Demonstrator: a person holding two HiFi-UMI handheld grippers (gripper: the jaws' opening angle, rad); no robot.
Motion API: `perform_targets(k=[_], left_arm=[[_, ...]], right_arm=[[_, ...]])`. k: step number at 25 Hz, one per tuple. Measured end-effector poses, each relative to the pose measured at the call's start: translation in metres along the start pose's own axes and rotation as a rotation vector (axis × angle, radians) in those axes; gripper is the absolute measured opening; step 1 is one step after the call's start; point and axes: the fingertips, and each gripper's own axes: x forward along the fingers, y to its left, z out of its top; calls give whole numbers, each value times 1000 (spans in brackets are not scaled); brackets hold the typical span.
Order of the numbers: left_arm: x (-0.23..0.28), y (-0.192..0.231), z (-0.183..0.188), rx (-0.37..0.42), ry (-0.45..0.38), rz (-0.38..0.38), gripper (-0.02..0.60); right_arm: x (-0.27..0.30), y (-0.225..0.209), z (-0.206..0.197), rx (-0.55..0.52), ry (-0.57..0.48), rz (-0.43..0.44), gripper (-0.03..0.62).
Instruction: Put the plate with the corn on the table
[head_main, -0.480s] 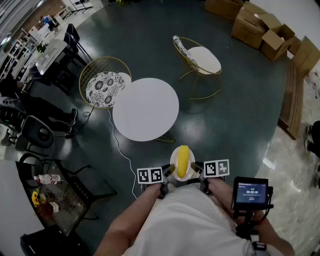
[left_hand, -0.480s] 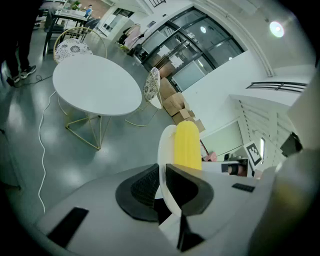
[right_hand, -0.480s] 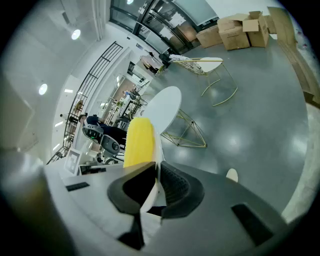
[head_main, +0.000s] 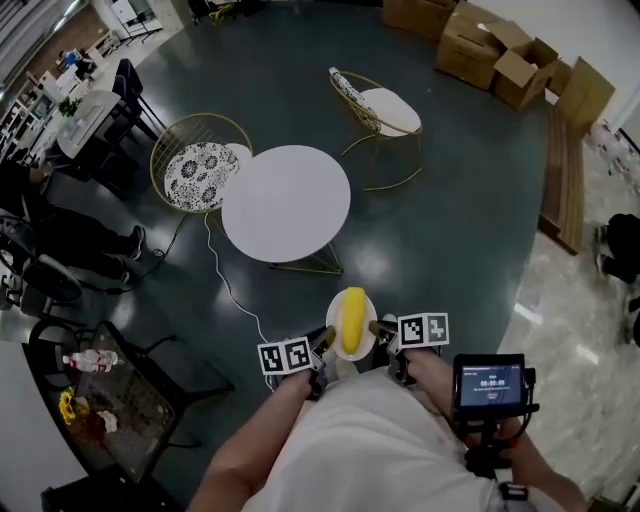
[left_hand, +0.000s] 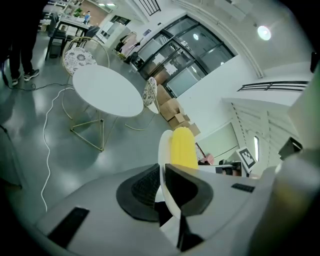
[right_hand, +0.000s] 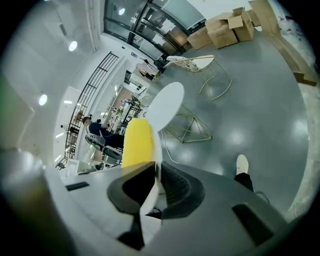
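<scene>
A white plate (head_main: 365, 345) carries a yellow corn cob (head_main: 352, 318) and hangs in the air in front of the person's body. My left gripper (head_main: 327, 340) is shut on the plate's left rim (left_hand: 162, 150), and my right gripper (head_main: 380, 328) is shut on its right rim (right_hand: 156, 150). The corn (left_hand: 183, 146) lies lengthwise on the plate (right_hand: 137, 140). The round white table (head_main: 286, 203) stands ahead on the dark floor, some way off, with nothing on its top (left_hand: 106, 90) (right_hand: 165, 106).
Two gold wire chairs stand by the table, one at its left (head_main: 200, 160) and one behind it (head_main: 375, 105). A white cable (head_main: 225, 280) runs over the floor. Cardboard boxes (head_main: 490, 50) are piled at the far right. A dark side table (head_main: 110, 400) stands at the lower left.
The view has shifted forward a little: the table and chairs sit slightly nearer and lower. The plate with the corn stays held between both grippers.
</scene>
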Motion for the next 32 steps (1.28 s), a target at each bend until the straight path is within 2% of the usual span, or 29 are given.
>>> perform_targets(k=[5,12,32], left_arm=[[-21,7,-11,16,-20,-11,41],[-36,11,-14,24,-55,-21,41],[-33,12,-16,13,-59,-19,41]], right_arm=[[2,15,-20,-11,-20,-3,41],[5,27,-28,-41,-23,-11,41],[6,21,-29,-36,-1,-27,41]])
